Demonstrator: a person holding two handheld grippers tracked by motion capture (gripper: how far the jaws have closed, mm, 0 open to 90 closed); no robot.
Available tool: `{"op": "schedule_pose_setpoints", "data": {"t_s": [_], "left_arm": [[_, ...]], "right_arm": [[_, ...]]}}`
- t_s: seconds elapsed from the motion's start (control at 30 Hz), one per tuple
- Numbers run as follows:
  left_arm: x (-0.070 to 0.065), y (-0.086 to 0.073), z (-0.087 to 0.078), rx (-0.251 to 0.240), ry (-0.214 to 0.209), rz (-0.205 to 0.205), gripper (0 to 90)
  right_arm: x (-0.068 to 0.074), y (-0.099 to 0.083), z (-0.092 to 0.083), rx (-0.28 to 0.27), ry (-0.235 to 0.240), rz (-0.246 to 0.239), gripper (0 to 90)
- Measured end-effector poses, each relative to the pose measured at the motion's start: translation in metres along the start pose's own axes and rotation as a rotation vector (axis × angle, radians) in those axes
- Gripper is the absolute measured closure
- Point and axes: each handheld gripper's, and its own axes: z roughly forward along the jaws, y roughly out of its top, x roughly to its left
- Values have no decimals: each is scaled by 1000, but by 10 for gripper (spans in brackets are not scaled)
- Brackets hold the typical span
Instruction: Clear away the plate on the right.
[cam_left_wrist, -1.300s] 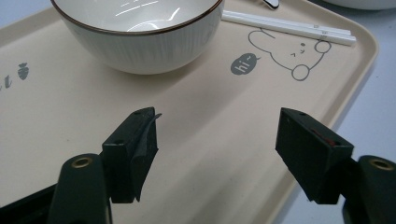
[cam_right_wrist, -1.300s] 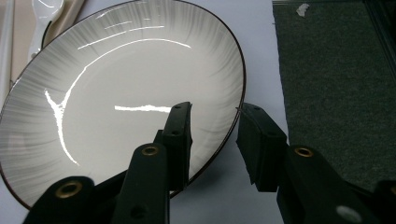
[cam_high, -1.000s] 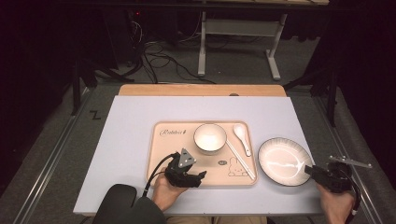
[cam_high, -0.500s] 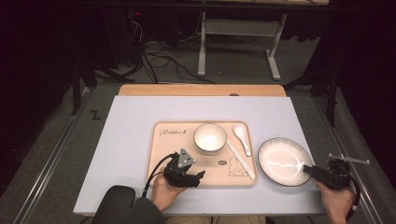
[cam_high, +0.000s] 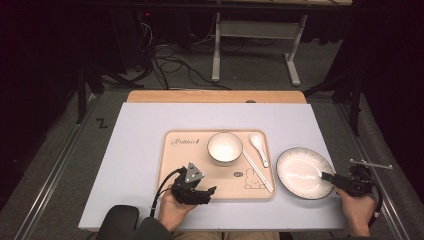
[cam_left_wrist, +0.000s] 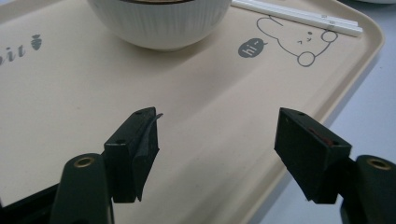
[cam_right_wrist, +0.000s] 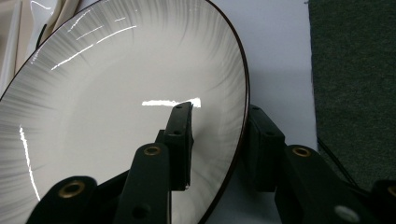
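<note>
At table's right edge my right gripper (cam_right_wrist: 217, 154) straddles the plate (cam_right_wrist: 116, 116) rim, jaws just closing, gap w/ rim left, no pinch yet. Plate's stiff, glazed, slippery, chips easily; I'd grip rim deep. Left gripper (cam_left_wrist: 217, 144) wide open, empty, over tray (cam_left_wrist: 93, 116).

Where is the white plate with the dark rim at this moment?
In the high view the plate lies on the table, right of the tray, with the right gripper straddling its near right rim.
</note>
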Motion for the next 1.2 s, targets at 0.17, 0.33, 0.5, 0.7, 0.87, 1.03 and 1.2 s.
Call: {"op": "schedule_pose_setpoints", "data": {"t_s": [0.17,0.33,0.5,0.7,0.87,1.03,1.2], "left_arm": [[5,0,-2,-3,26,-29,308],[7,-1,-6,-9,40,-27,311],[9,-1,-10,-15,51,-24,318],[10,-3,-11,-18,71,-7,329],[9,-4,-14,-51,71,31,358],[8,-4,-13,-44,65,30,355],[6,-1,-12,-36,60,4,355]], "right_arm": [[-5,6,6,0,48,32,686],[-7,11,12,1,69,38,709],[-9,16,16,8,97,57,733],[-16,18,19,8,153,104,785],[-16,20,17,9,154,108,806],[-16,21,10,-34,191,112,843],[-9,22,4,-63,182,91,853]]}}
